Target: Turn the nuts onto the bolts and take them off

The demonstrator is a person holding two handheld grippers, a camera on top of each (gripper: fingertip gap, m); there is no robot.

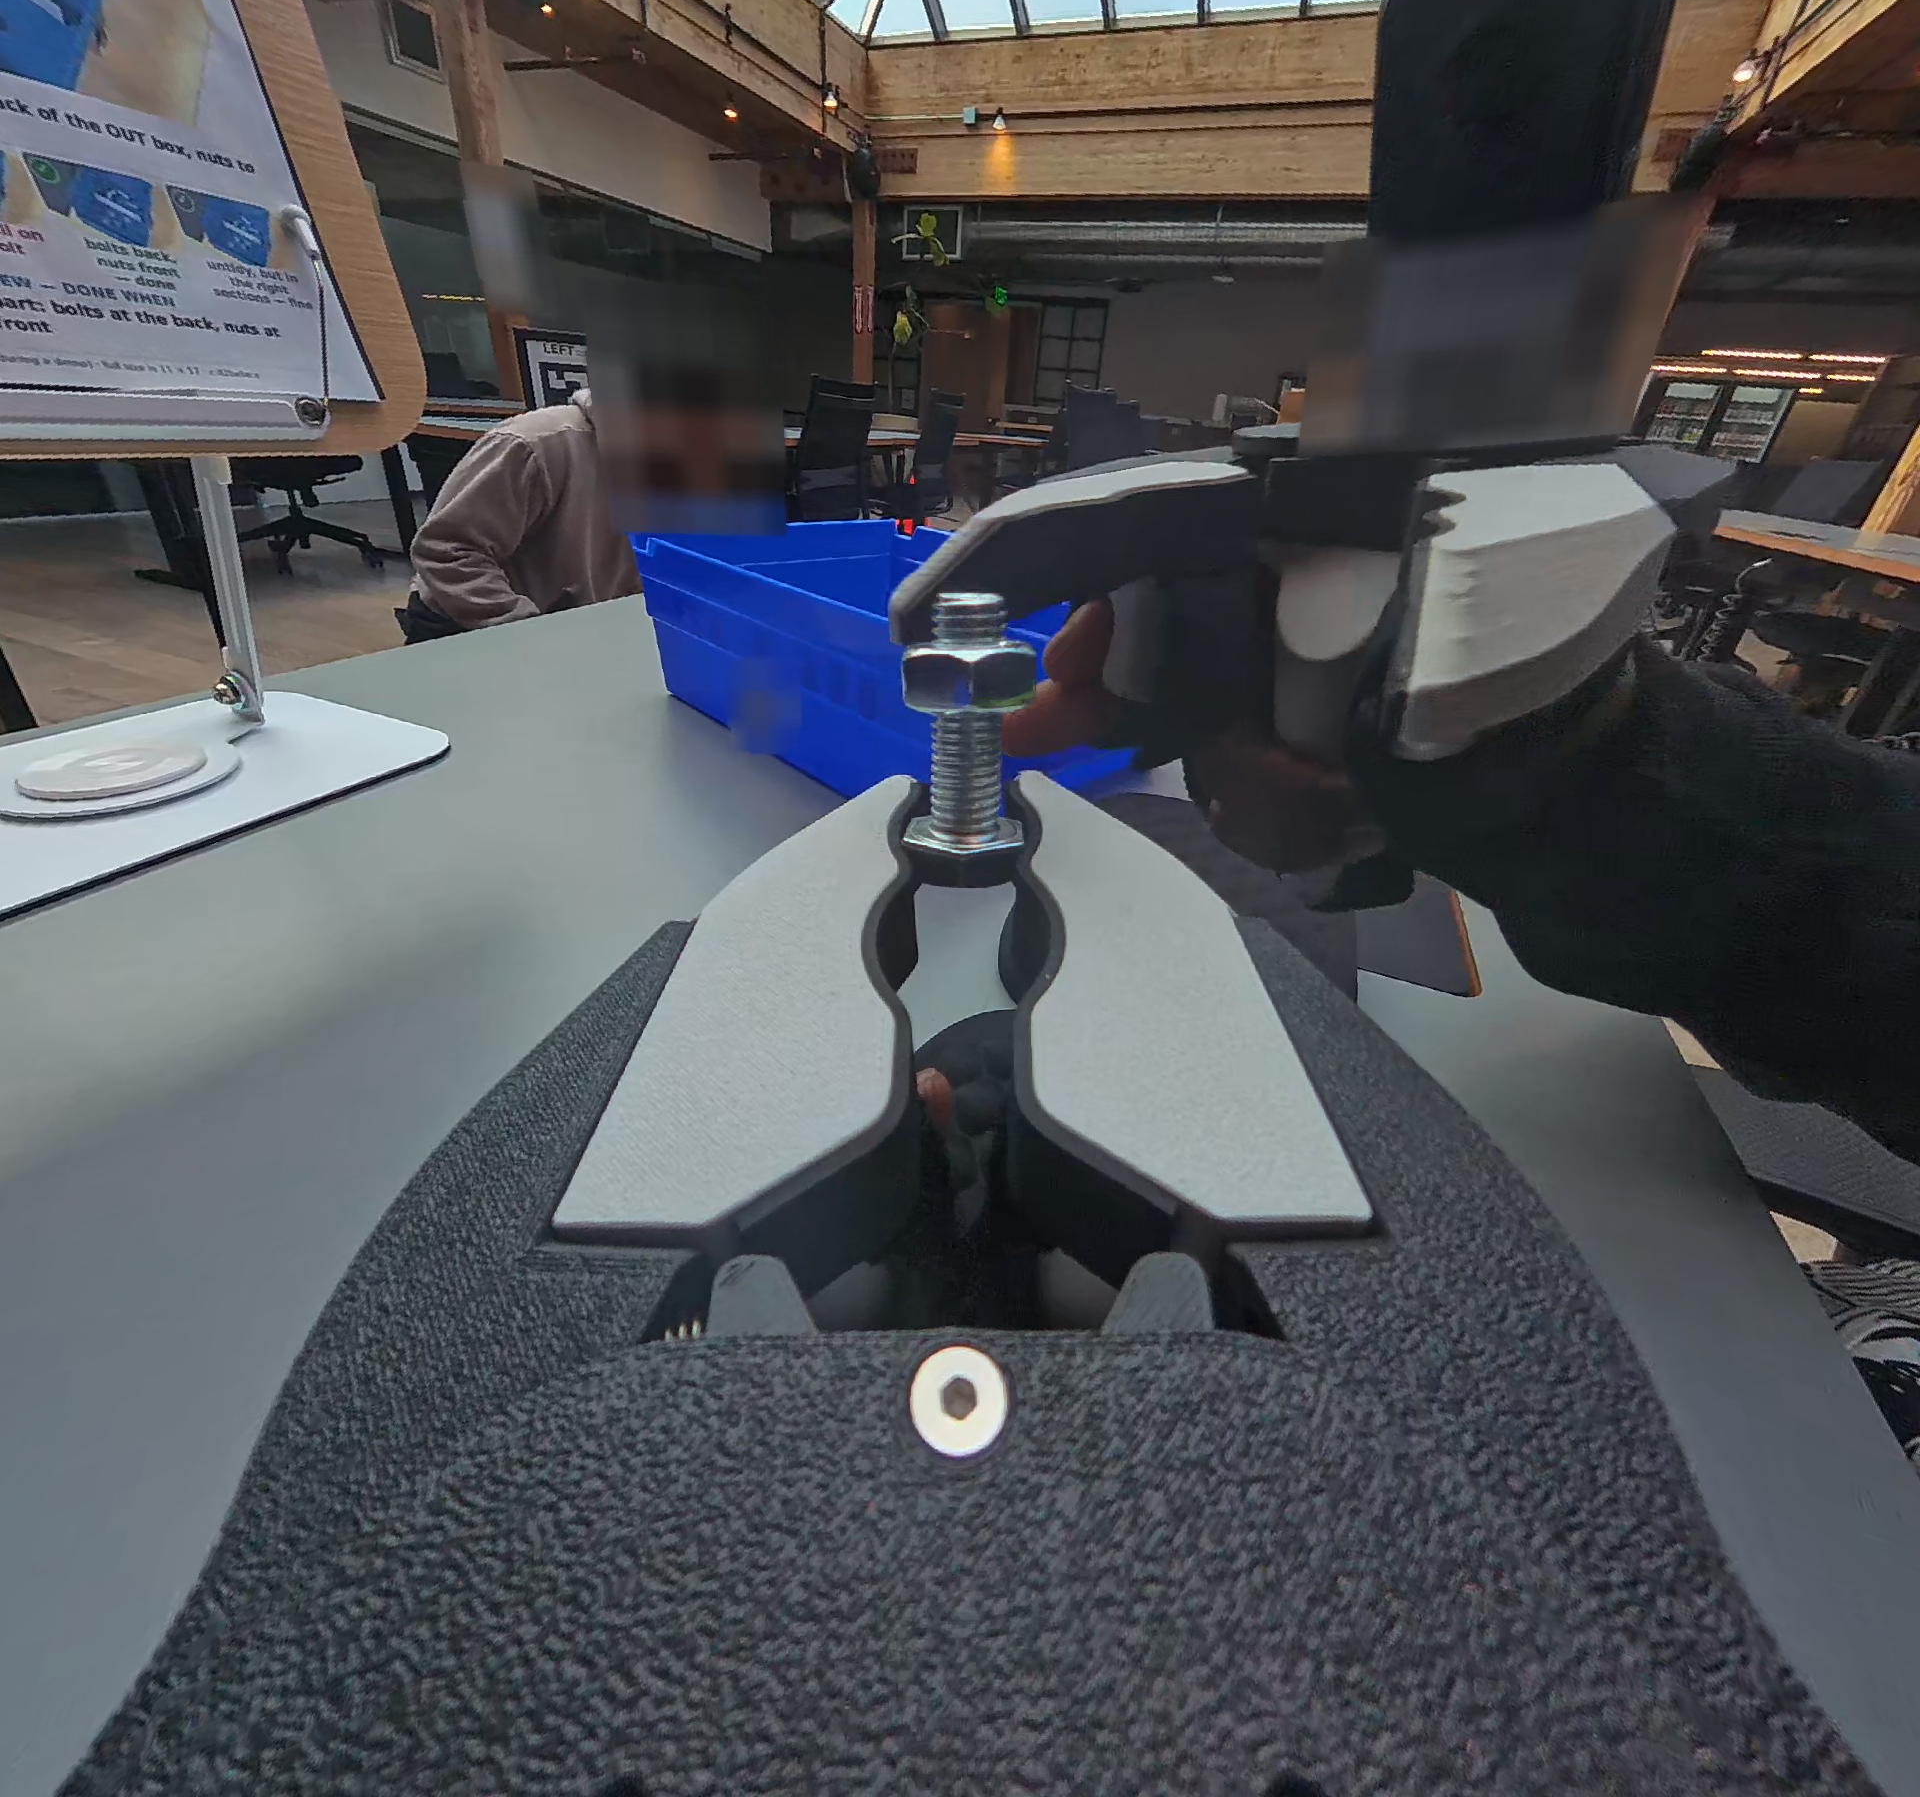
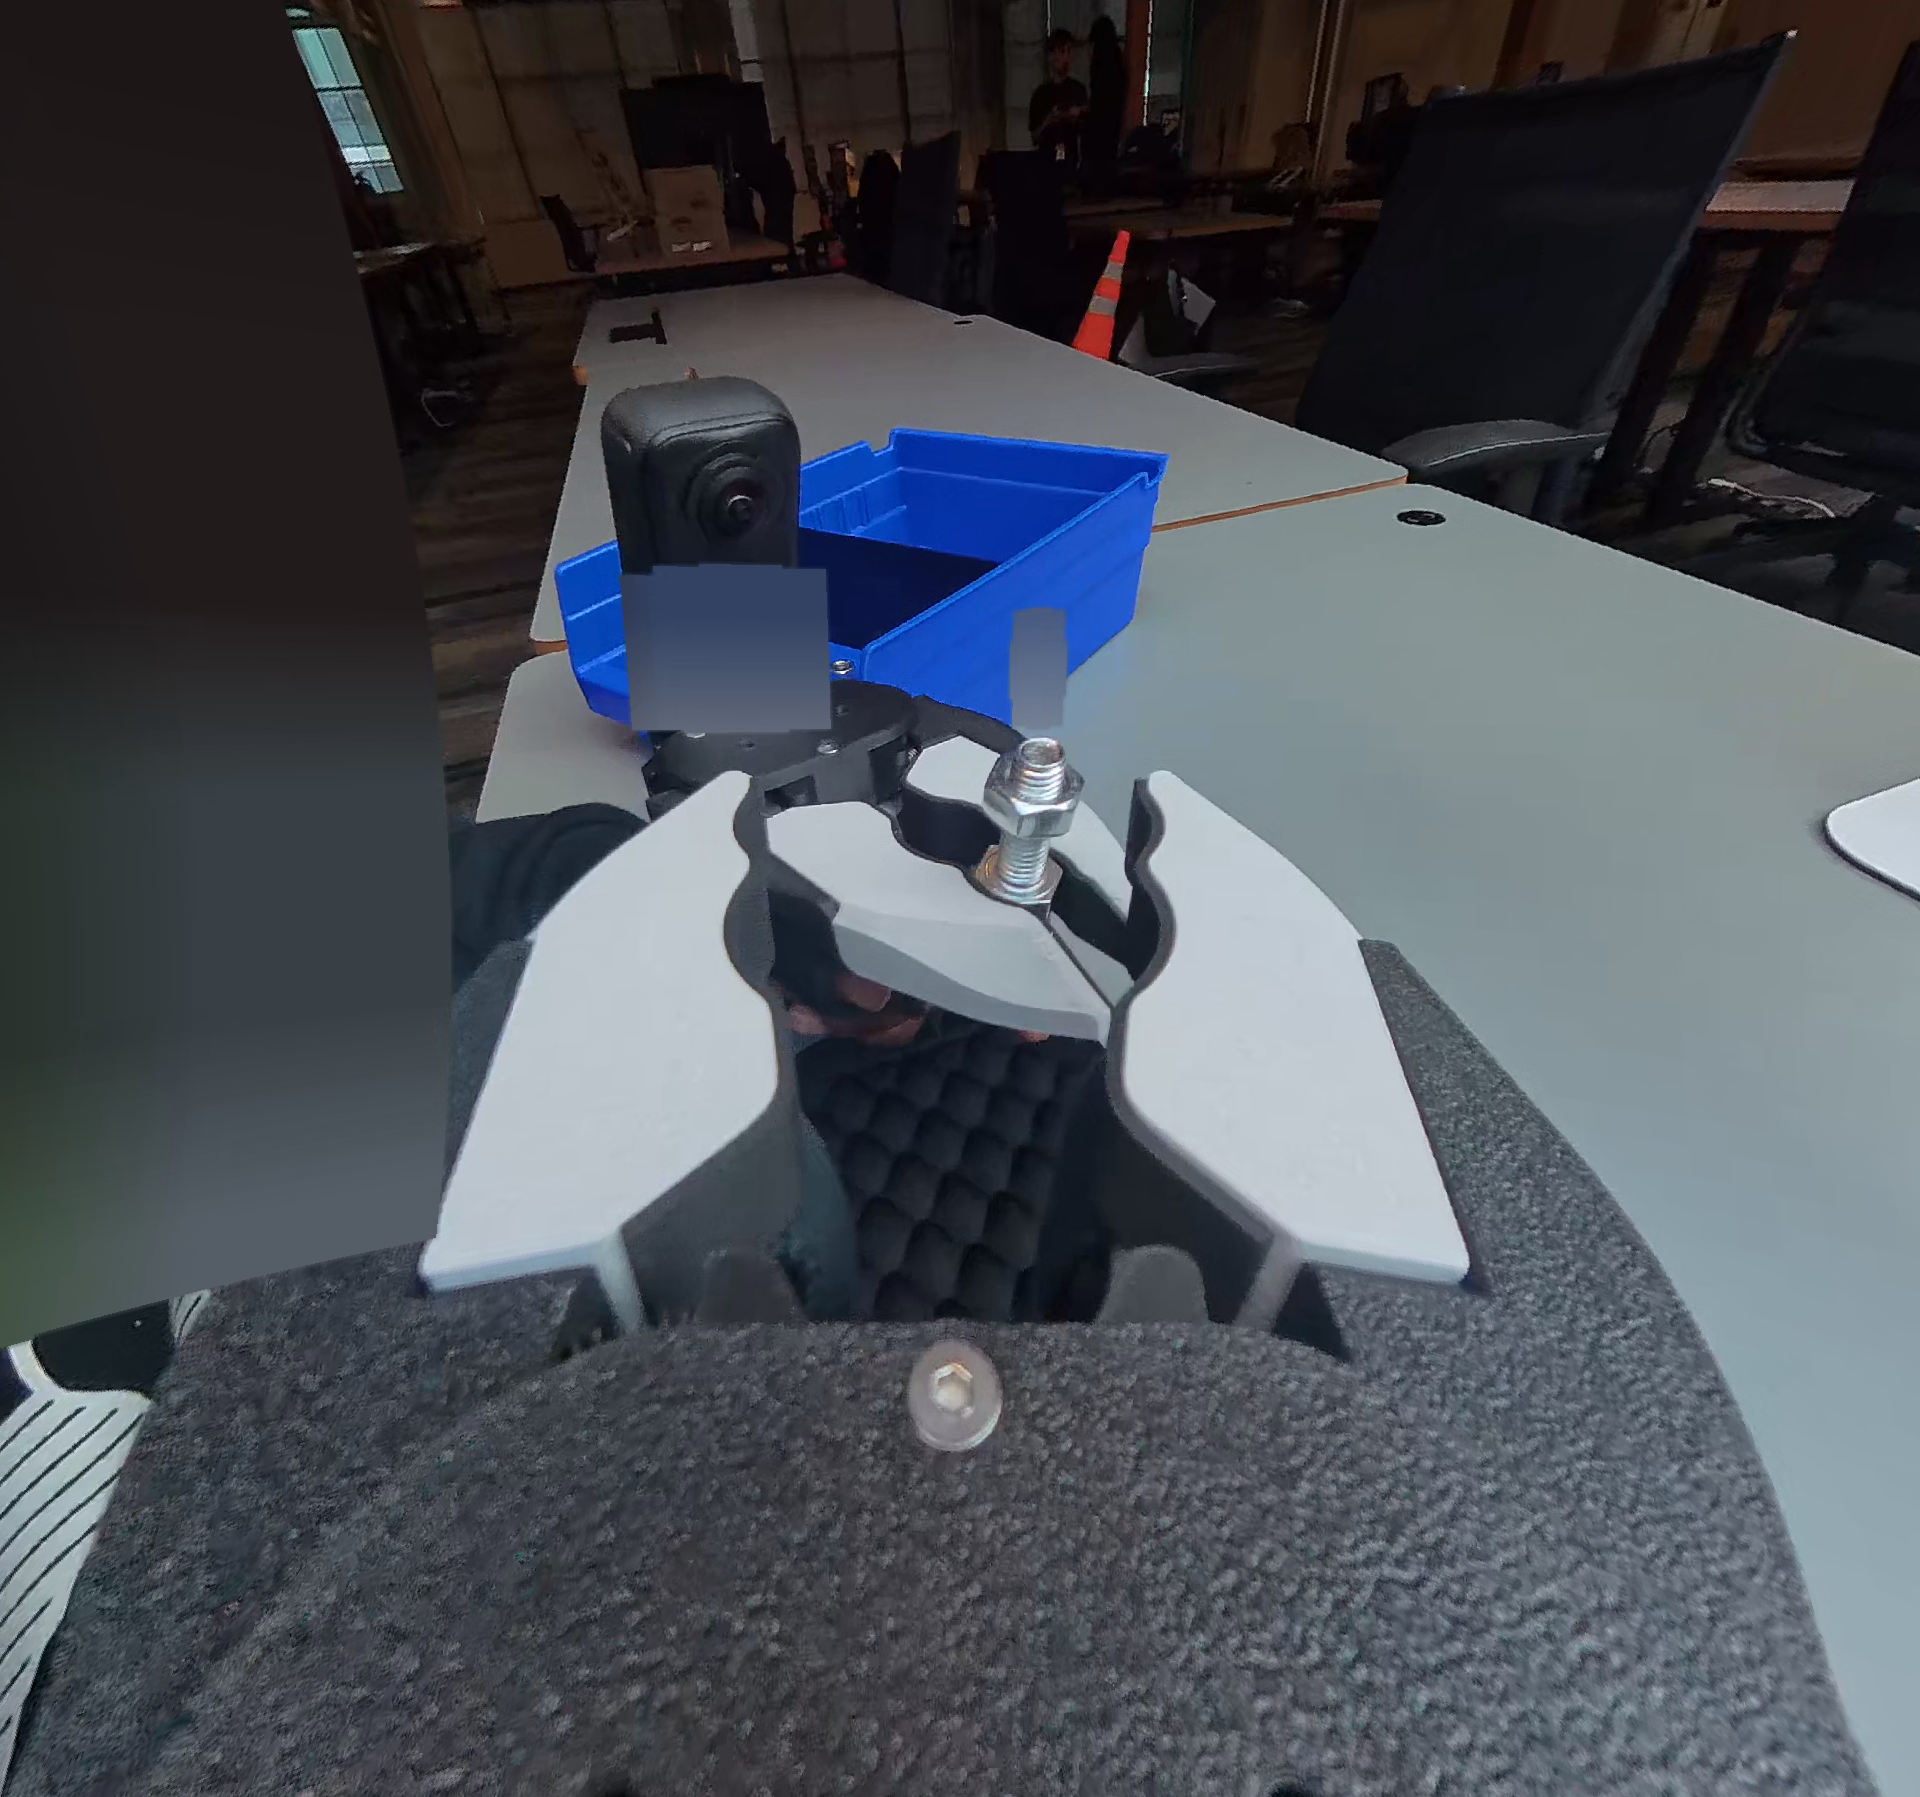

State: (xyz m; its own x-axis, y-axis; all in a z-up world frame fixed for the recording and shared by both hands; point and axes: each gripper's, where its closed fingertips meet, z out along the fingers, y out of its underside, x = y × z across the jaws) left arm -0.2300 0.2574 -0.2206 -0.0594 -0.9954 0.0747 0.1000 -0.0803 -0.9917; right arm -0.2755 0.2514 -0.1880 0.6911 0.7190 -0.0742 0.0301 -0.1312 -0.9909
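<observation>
A silver bolt [image 1: 966,771] stands upright with its head clamped between the tips of my left gripper [image 1: 966,807], which is shut on it. A hex nut [image 1: 968,677] sits on the thread a little below the bolt's top end. In the right wrist view my right gripper [image 2: 945,791] is open, and the nut [image 2: 1032,797] and bolt [image 2: 1023,859] stand between its fingertips, nearer the right one and not touching either. In the left wrist view one right finger [image 1: 1039,521] reaches in from the right, just behind the bolt's top. The left gripper [image 2: 1029,900] comes in from the left.
A blue bin [image 1: 790,625] [image 2: 997,542] stands on the grey table [image 1: 468,916] just behind the bolt. A sheet stand [image 1: 223,584] with a white base [image 1: 260,771] is at the left. A person [image 1: 509,521] sits beyond the table. Black foam [image 2: 935,1124] lies below the grippers. There is about 5 centimetres between the tips of the two grippers.
</observation>
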